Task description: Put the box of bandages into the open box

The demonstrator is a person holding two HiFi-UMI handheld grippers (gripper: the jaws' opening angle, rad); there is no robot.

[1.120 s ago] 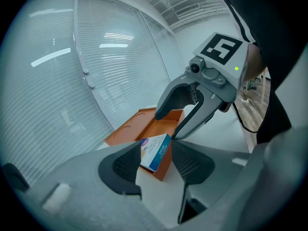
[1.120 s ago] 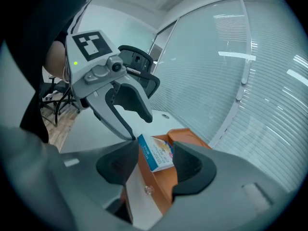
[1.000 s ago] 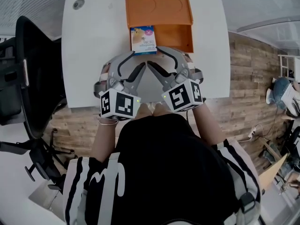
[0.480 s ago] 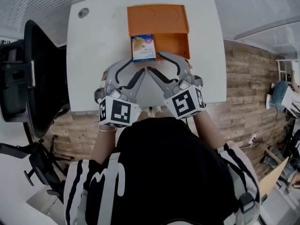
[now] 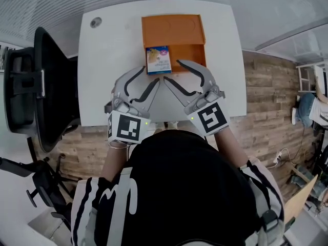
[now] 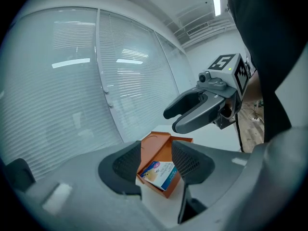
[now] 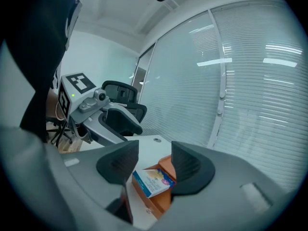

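Note:
The orange open box [image 5: 173, 31] lies at the far middle of the white table [image 5: 107, 76]. The blue and white box of bandages [image 5: 158, 59] rests tilted in its near left part, leaning over the front wall. My left gripper [image 5: 147, 76] and right gripper [image 5: 172, 70] hover just short of it, both open with nothing held. The left gripper view shows the bandage box [image 6: 161, 172] inside the orange box [image 6: 156, 146], beyond the left gripper's [image 6: 156, 155] spread jaws. The right gripper view shows the same bandage box [image 7: 153, 181] beyond the right gripper [image 7: 155, 160].
A black office chair [image 5: 43, 86] stands left of the table. A round cable hole [image 5: 96, 21] sits at the table's far left corner. Wooden floor [image 5: 266, 106] lies to the right. Slatted glass walls [image 6: 72, 81] stand behind the table.
Both grippers have drawn back a little from the bandage box and spread apart. The bandage box stays lying in the orange box.

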